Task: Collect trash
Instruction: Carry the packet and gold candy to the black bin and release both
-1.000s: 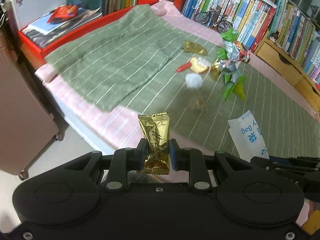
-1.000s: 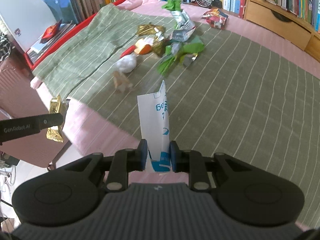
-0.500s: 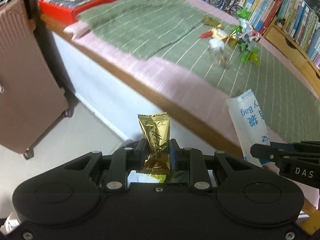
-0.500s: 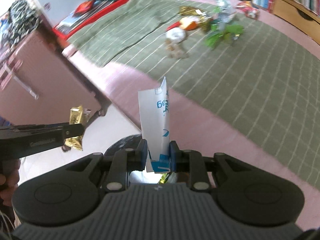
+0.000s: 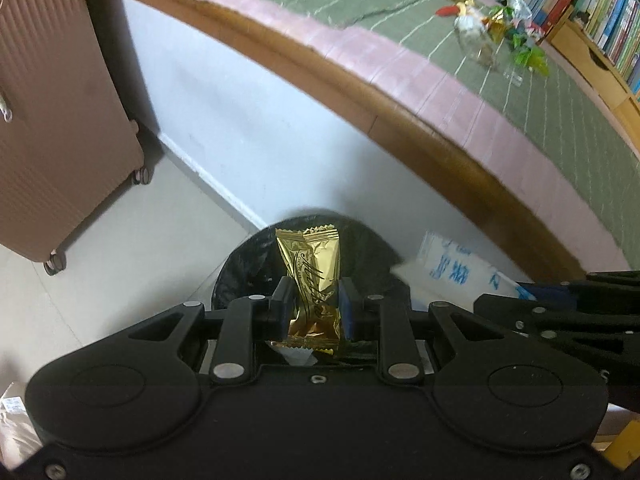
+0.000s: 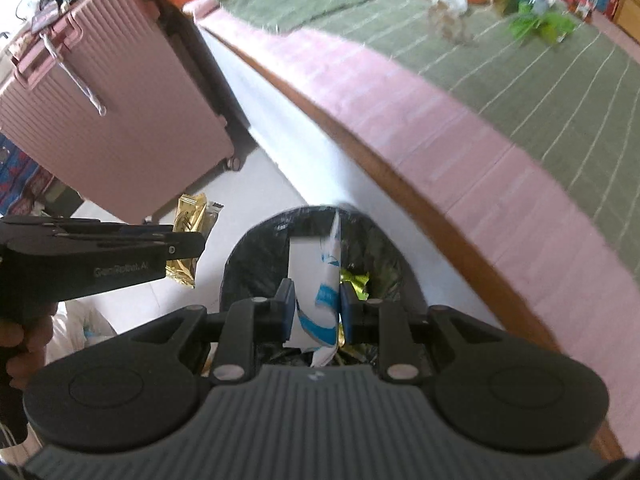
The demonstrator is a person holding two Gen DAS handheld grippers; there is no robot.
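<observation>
The left gripper (image 5: pixel 314 306) is squeezed tight on a gold candy wrapper (image 5: pixel 312 276), which stands up tall between its two pads. Right under and just past it sits a black trash bin (image 5: pixel 248 268) on the pale floor, close to the white side of the bed. The right gripper (image 6: pixel 314 308) is pinching a white and blue paper bag (image 6: pixel 316 276), and that bag stands up between its pads too. The same trash bin (image 6: pixel 252 256) is straight below it, with some gold and green scraps (image 6: pixel 356 280) already lying inside. Up on the bed (image 5: pixel 460 92), far away on the right, a small pile of wrappers (image 5: pixel 496 28) lies on the green striped blanket (image 5: pixel 580 120). A pink suitcase (image 5: pixel 52 112) stands on the floor to the left. In the right wrist view, a hand (image 6: pixel 24 356) at the left edge holds the left gripper's handle.
</observation>
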